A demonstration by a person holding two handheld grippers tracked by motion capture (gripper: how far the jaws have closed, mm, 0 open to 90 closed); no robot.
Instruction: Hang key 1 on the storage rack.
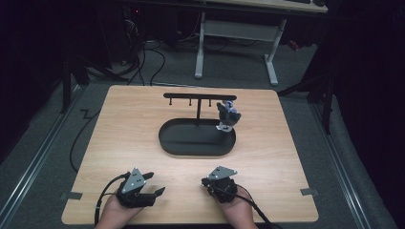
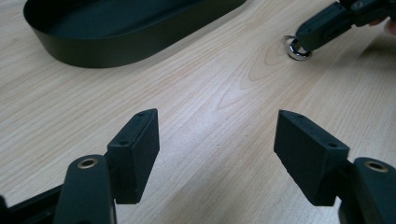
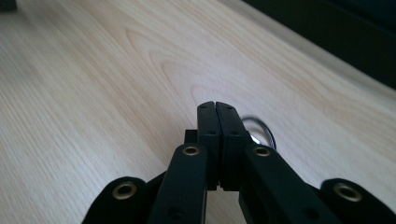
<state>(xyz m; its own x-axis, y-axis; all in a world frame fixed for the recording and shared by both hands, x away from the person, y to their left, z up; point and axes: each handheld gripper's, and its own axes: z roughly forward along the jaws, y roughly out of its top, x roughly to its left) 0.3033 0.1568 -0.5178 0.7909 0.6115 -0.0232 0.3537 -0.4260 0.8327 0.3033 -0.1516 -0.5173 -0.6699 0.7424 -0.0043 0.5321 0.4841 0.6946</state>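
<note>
My right gripper rests low on the wooden table near its front edge, jaws shut flat together. A small silver metal ring lies on the wood at that gripper's tip, half hidden behind one jaw; I cannot tell whether it is pinched. My left gripper stands open to the left of it with nothing between its fingers. From the left gripper view, the right gripper shows tip down on the ring. A black oval tray holds a T-shaped hanger stand.
A small grey and blue figure hangs at the right end of the stand's bar, over the tray. Bare wood spreads to the left and right of the tray. A desk frame and cables stand on the floor beyond the table.
</note>
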